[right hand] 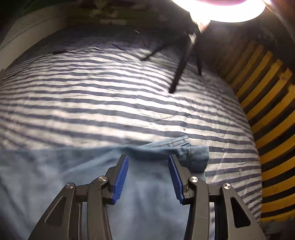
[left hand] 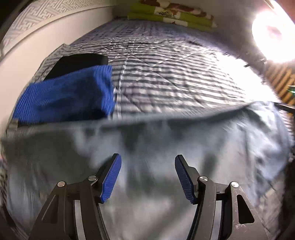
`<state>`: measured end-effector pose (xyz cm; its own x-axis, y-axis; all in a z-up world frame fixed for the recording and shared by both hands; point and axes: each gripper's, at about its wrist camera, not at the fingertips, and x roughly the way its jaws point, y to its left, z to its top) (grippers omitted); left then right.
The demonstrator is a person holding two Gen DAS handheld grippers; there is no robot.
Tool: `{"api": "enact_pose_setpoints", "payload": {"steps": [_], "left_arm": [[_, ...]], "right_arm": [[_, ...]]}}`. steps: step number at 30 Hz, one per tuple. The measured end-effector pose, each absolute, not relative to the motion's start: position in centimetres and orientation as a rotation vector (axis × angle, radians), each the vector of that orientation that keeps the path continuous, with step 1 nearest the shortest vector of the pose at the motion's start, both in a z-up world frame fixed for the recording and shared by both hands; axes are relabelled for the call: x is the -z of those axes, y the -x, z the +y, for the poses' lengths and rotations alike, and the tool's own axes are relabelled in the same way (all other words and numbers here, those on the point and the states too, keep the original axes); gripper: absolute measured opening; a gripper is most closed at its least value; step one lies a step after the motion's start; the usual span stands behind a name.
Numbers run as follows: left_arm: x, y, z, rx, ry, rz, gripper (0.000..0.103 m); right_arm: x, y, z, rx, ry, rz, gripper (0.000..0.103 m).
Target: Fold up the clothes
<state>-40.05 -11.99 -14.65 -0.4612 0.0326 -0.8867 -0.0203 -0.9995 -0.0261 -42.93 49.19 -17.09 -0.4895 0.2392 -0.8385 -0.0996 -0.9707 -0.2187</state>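
The striped quilted bedspread (right hand: 110, 103) lies unobstructed ahead, bounded by folded blue ribbed fabric (left hand: 64, 97) at left and black tripod legs (right hand: 180, 73) under a bright lamp (right hand: 221, 9) at right.

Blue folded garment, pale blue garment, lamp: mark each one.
Blue folded garment (left hand: 64, 96): left wrist view, middle of its top.
Pale blue garment (right hand: 147, 184): right wrist view, flat middle.
Lamp (left hand: 271, 35): left wrist view, glowing head.

striped bed (right hand: 110, 103), denim garment (right hand: 55, 175) (spread), blue fold (left hand: 64, 94)
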Motion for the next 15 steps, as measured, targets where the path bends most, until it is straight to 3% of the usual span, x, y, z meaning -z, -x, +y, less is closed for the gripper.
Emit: {"api": "enact_pose_setpoints", "payload": {"steps": [3,8,15], "left_arm": [[15.7,41.8,-12.0,-2.673,1.687,-0.004,0.063],[11.5,35.8,-12.2,-2.698,1.516,0.116,0.064],[11.3,24.2,-13.9,-2.655,1.483,0.375,0.064]], "right_arm": [[14.6,39.6,46.2,-2.660,1.472,-0.193,0.041],[11.6,31.7,36.6,-2.947,1.579,-0.286,0.041],[14.9,21.6,19.0,-3.218,1.963,-0.411,0.041]]}}
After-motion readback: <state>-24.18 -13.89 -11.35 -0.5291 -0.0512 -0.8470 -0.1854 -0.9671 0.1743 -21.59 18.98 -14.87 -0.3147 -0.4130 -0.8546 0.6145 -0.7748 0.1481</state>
